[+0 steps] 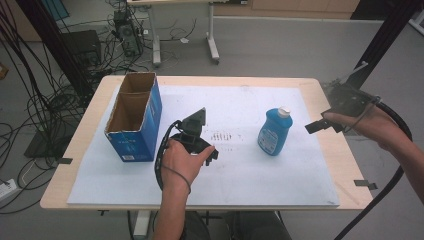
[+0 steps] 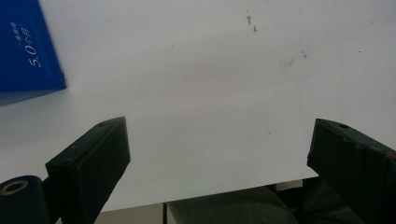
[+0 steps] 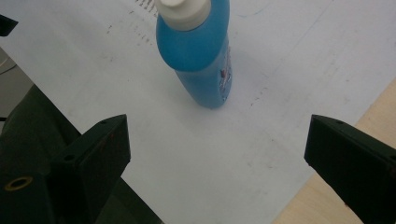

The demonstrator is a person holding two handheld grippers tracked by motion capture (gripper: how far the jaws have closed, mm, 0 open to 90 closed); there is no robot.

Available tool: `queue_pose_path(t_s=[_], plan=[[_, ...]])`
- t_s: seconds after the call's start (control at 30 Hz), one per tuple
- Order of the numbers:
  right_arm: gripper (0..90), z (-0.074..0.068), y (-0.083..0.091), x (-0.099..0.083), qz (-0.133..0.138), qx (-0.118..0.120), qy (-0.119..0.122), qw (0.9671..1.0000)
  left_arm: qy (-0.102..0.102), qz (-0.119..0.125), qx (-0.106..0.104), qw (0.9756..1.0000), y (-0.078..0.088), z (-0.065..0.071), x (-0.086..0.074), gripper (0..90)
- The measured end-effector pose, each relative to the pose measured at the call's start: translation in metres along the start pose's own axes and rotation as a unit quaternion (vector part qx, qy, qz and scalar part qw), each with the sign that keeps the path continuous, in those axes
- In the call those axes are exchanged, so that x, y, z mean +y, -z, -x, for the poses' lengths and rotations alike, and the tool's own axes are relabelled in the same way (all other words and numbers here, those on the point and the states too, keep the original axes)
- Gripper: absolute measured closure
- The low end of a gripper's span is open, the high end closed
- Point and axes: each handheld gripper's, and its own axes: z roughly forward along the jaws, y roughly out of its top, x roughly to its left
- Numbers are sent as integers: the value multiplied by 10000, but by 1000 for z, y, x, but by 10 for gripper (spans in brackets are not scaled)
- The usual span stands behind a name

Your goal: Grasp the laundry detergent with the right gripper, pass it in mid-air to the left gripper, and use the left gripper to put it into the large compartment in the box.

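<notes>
A blue bottle [image 1: 275, 132] with a white cap stands upright on the white sheet, right of centre. In the right gripper view the bottle [image 3: 201, 51] is ahead of the jaws and apart from them. My right gripper [image 1: 316, 126] hovers to the bottle's right, over the table's right side, and is open [image 3: 217, 126] with nothing between its jaws. My left gripper [image 1: 211, 153] rests low at mid-table, right of an open-topped blue cardboard box [image 1: 135, 117]. It is open [image 2: 219, 135] over bare sheet, with a corner of the box [image 2: 28, 51] at the upper left.
The white sheet [image 1: 240, 170] covers most of the wooden table [image 1: 345, 165]. Faint dark marks [image 1: 225, 136] lie on the sheet between the left gripper and the bottle. Cables and a black frame post [image 1: 50, 45] stand off the table's left side.
</notes>
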Motion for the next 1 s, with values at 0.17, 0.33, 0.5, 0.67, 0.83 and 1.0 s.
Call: queue_pose_path(t_s=[0.17, 0.33, 0.5, 0.67, 0.83, 1.0], plan=[[67, 0, -4, -10, 168, -32, 81, 9998, -18, -8, 8, 10000, -1, 0, 0, 60], [57, -1, -7, -19, 360, -46, 178, 9992, -10, 6, 14, 10000, -1, 0, 0, 60], [49, -1, -14, -28, 614, -55, 256, 9978, -3, 11, 42, 10000, 0, -1, -1, 60], [43, -1, -26, -37, 779, -34, 266, 9966, 25, 18, 39, 10000, 0, -2, -1, 60], [44, -2, -37, -42, 1025, -50, 381, 9940, 20, -39, 44, 10000, -2, -4, -1, 60], [43, -3, -50, -47, 1209, -124, 480, 9914, 28, 2, 54, 10000, -1, -5, -1, 61]])
